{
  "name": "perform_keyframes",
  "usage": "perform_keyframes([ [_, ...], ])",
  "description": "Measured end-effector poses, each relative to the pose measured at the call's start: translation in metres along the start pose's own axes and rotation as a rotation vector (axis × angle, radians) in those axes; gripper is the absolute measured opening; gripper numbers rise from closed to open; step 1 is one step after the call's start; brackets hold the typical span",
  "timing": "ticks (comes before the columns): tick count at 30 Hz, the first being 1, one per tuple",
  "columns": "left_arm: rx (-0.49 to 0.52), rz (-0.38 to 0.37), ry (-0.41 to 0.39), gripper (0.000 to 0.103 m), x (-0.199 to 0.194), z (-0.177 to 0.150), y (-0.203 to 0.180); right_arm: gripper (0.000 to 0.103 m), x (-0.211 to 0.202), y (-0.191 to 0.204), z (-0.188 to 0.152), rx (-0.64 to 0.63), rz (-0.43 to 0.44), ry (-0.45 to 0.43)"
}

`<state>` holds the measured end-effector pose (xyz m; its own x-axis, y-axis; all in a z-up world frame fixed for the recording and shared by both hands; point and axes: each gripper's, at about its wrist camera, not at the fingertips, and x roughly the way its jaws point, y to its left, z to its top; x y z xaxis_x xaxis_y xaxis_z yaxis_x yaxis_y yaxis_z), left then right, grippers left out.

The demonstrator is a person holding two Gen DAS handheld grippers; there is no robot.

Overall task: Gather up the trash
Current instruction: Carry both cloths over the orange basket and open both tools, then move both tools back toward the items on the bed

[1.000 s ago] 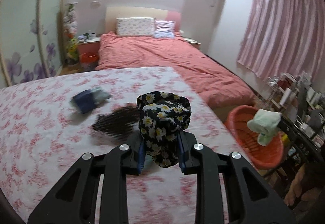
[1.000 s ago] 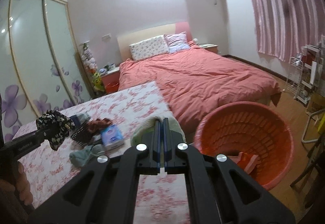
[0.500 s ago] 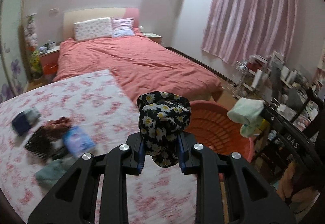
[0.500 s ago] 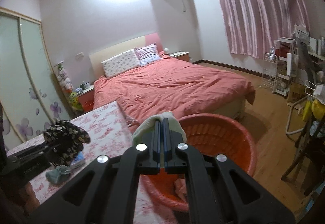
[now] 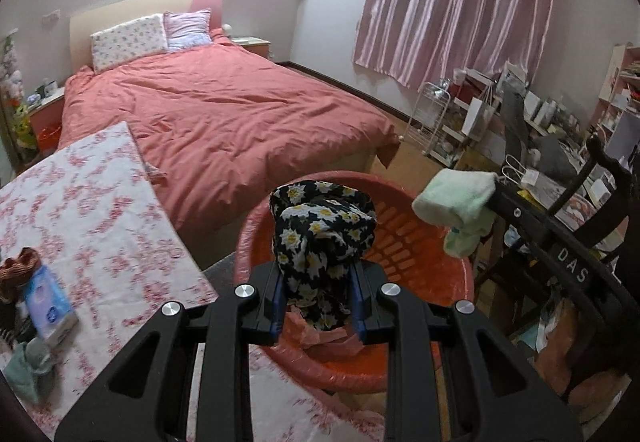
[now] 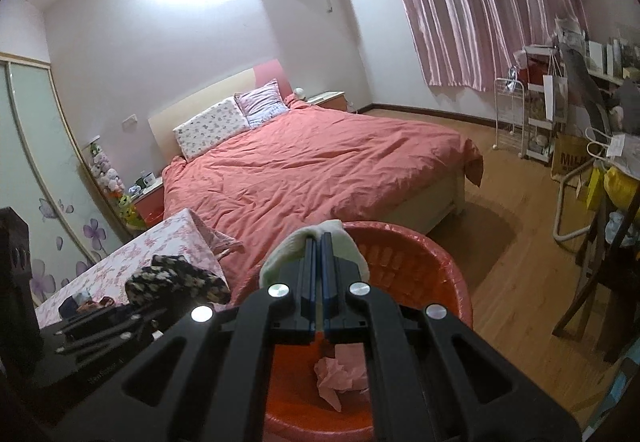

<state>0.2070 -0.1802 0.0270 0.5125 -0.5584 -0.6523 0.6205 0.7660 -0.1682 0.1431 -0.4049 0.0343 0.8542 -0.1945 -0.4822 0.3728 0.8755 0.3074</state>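
Both grippers tilt down over the orange basket [image 5: 436, 262]. The left gripper [image 5: 319, 288] clamps the floral cloth [image 5: 322, 238]; the right gripper [image 6: 318, 274], at its three o'clock, pinches the pale green cloth [image 6: 348, 248] nearly closed, hiding most of it.

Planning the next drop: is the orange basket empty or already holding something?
Not empty. The orange basket already holds crumpled pink paper at its bottom.

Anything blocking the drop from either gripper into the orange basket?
Nothing visible. The floral cloth in the left gripper and the green cloth in the right gripper hang over the basket, holding only crumpled pink paper.
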Motion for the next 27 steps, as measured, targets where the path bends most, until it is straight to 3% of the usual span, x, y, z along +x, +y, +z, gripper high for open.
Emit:
perform_keyframes([
  [5, 0.014, 0.005, 0.031, 0.028, 0.015, -0.001, -0.008, 0.009, 0.017, -0.011, 0.001, 0.044, 0.025, 0.04],
  [7, 0.019, 0.008, 0.049, 0.035, 0.021, -0.002, -0.009, 0.01, 0.025, -0.015, 0.0, 0.068, 0.038, 0.059],
  [11, 0.021, 0.017, 0.082, 0.043, 0.031, -0.007, -0.009, 0.029, 0.031, -0.022, -0.002, 0.084, 0.038, 0.071],
  [18, -0.001, 0.04, 0.113, 0.049, 0.033, -0.013, -0.001, 0.033, 0.031, -0.027, -0.008, 0.1, 0.021, 0.077],
  [27, -0.015, 0.092, 0.073, 0.055, 0.008, -0.012, 0.022, 0.039, 0.014, -0.011, -0.006, 0.06, 0.003, 0.047],
])
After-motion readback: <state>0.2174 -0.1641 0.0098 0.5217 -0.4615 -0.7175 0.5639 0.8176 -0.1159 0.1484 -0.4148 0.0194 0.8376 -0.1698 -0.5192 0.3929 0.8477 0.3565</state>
